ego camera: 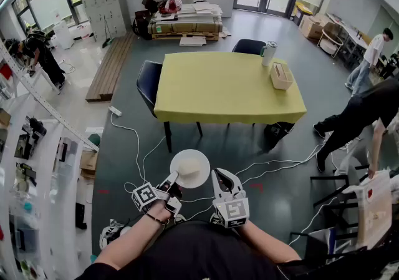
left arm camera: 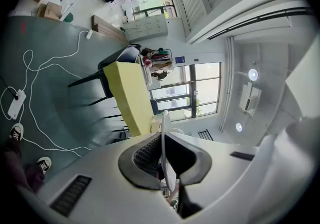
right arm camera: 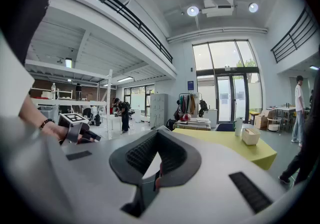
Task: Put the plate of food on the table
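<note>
The left gripper (ego camera: 173, 179) is pinched onto the near rim of the plate (ego camera: 193, 169), its jaws almost together with only the thin edge between them. The plate hangs out in front of the person, about level, over the floor and well short of the table (ego camera: 230, 88). That looks like the weak spot to me. It is one narrow bite on one side, with the pale heap of food (ego camera: 189, 165) sitting out beyond the jaws. A dip of the wrist or a jolt in the step could lever the plate down, slide the food off, or pull the rim out of the pads. The right gripper (ego camera: 225, 179) is just beside the plate with its jaws closed on nothing, so it gives no support. White cables (ego camera: 274, 163) loop across the floor between here and the table, and a foot catching one would shake the load. Further right, a box (ego camera: 281, 76) stands near the table's right end, so the bare near side looks the safer landing. A person (ego camera: 358, 116) bends close to that right corner and could step into the way.
</note>
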